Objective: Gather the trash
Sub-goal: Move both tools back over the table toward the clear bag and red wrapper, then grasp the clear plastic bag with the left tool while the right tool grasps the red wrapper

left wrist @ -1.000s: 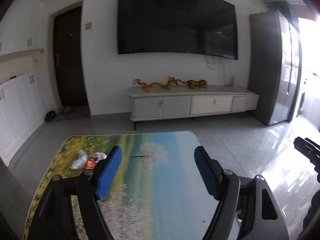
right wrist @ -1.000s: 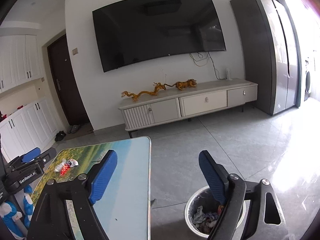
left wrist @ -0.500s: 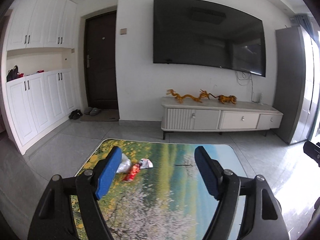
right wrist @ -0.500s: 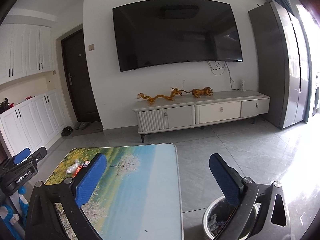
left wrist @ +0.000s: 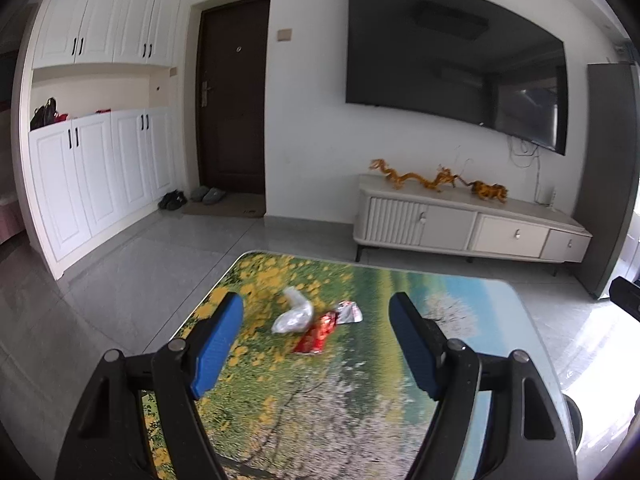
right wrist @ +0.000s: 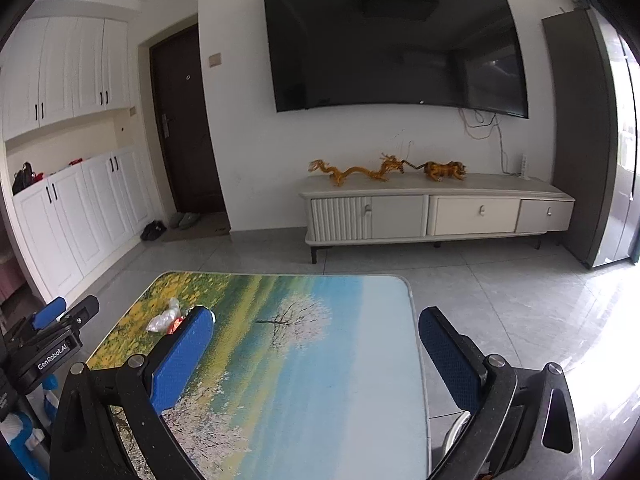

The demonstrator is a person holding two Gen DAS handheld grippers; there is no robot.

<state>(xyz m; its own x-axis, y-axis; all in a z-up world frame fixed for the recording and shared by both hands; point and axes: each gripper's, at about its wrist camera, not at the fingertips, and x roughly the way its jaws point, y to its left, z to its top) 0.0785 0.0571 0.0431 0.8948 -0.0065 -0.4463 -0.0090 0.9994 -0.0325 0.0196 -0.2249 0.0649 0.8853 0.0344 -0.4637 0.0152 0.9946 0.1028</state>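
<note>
Two hand-held grippers hover over a low table (left wrist: 500, 304) printed with a landscape of yellow flowers, a white blossoming tree and blue sky, with the collecting of trash apparently not yet begun. The left gripper (left wrist: 316, 344) has its blue-padded jaws spread wide and holds nothing; framed between them in its view lies the litter, a crumpled clear plastic wrapper (left wrist: 294, 314), a red snack packet (left wrist: 316, 334) touching it and a torn white-and-red wrapper (left wrist: 350, 312) just beside, all grouped toward the table's far left corner. The right gripper (right wrist: 316, 344) is likewise spread apart and empty, poised over the table's near right side, well apart from the scraps, which its left pad partly hides. None of the three pieces appears to have been lifted, so picking each one up and carrying it off remains to be done; a rounded pale rim (right wrist: 456, 428) shows below the table's right edge between the right gripper's arms, but too little is visible to say what it is. The room beyond has a grey tiled floor (right wrist: 500, 280), a large wall-mounted television (right wrist: 396, 40) above a white media console (right wrist: 436, 212) bearing golden dragon figurines (right wrist: 356, 170), a dark entrance door (left wrist: 234, 96) with shoes (left wrist: 190, 198) beside it, and white cabinets (left wrist: 96, 128) along the left wall.
</note>
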